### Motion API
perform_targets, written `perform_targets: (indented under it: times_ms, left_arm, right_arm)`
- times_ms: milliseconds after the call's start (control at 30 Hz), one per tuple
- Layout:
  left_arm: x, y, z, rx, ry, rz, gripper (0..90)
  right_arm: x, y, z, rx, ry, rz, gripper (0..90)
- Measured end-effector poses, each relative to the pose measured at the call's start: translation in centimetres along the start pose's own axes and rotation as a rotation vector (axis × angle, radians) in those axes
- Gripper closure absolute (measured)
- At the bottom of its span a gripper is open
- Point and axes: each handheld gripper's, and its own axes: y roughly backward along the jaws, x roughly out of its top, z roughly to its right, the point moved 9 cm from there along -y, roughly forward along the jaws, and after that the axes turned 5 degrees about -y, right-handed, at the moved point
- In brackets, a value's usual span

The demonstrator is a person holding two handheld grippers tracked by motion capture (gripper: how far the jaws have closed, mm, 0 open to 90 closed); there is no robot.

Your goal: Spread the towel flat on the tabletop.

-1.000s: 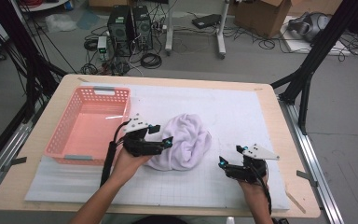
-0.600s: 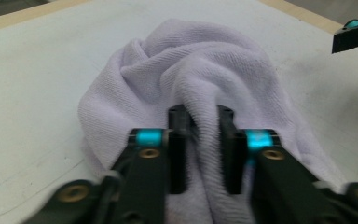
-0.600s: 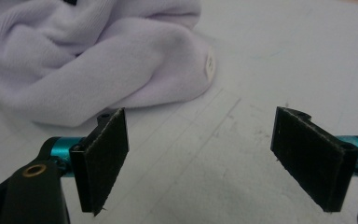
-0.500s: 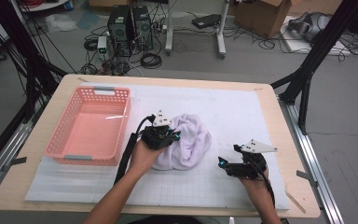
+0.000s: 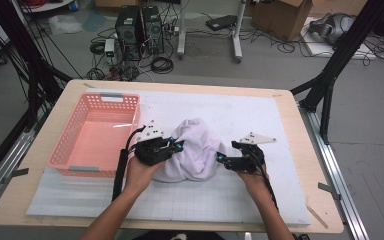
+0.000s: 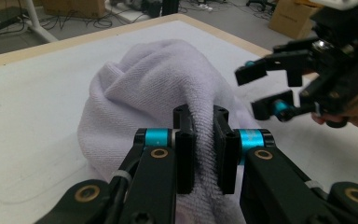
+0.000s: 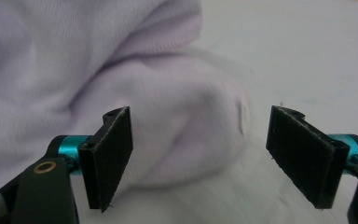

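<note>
White padding covers the table (image 5: 280, 125), where a crumpled lavender towel (image 5: 195, 150) lies right of a pink basket (image 5: 97, 132); left gripper (image 5: 175, 145) has just pinched a fold, right gripper (image 5: 221, 160) gapes wide beside it.

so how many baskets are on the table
1. The pink basket sits on the table's left side, left of the white towel. Nothing suggests another is hidden.
</note>
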Motion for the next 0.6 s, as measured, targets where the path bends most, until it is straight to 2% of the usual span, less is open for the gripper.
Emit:
perform_targets:
  times_ms: [67,133,167,233,267,300,333,367,433,467,533,600]
  left_arm:
    - [-0.3,0.4,-0.1,0.002,0.013,0.010,81.6]
    - [-0.7,0.6,-0.3,0.006,0.020,0.011,81.6]
    - [-0.9,0.7,-0.3,0.005,0.016,0.008,81.6]
    - [-1.1,0.8,-0.3,0.005,0.013,0.005,81.6]
    - [-1.2,0.8,-0.2,0.006,0.007,0.002,81.6]
    - [-1.4,0.9,-0.2,0.008,0.003,-0.003,81.6]
    - [-1.4,0.9,-0.2,0.007,0.002,-0.002,81.6]
    - [-1.6,1.0,-0.1,0.007,-0.004,-0.007,81.6]
    - [-1.9,1.2,-0.1,0.005,-0.014,-0.017,81.4]
    - [-2.1,1.3,-0.2,0.009,-0.019,-0.019,81.3]
    - [-2.1,1.5,-0.3,0.009,-0.021,-0.018,81.3]
    - [-2.0,1.4,-0.2,0.004,-0.020,-0.016,81.5]
  right_arm:
    - [0.7,-0.9,-0.6,0.024,-0.001,-0.016,26.2]
    - [0.7,-2.0,-1.0,0.013,0.046,-0.068,34.7]
    - [0.4,-2.5,-1.1,0.008,0.067,-0.100,39.0]
    - [-0.7,-3.5,-1.2,0.012,0.075,-0.172,48.5]
    - [-1.4,-4.0,-1.1,0.012,0.062,-0.219,55.7]
    - [-1.8,-4.3,-1.0,0.020,0.055,-0.228,61.2]
    - [-1.7,-4.1,-1.0,0.036,0.049,-0.225,75.9]
    - [-1.7,-3.8,-0.9,0.036,0.065,-0.226,78.7]
    - [-1.5,-3.2,-0.6,0.013,0.084,-0.221,80.5]
    - [-1.3,-2.6,-0.2,-0.002,0.089,-0.202,80.8]
    - [-0.6,-1.1,1.1,-0.051,0.067,-0.147,81.1]
    - [0.2,0.8,3.2,-0.122,0.029,-0.084,81.1]
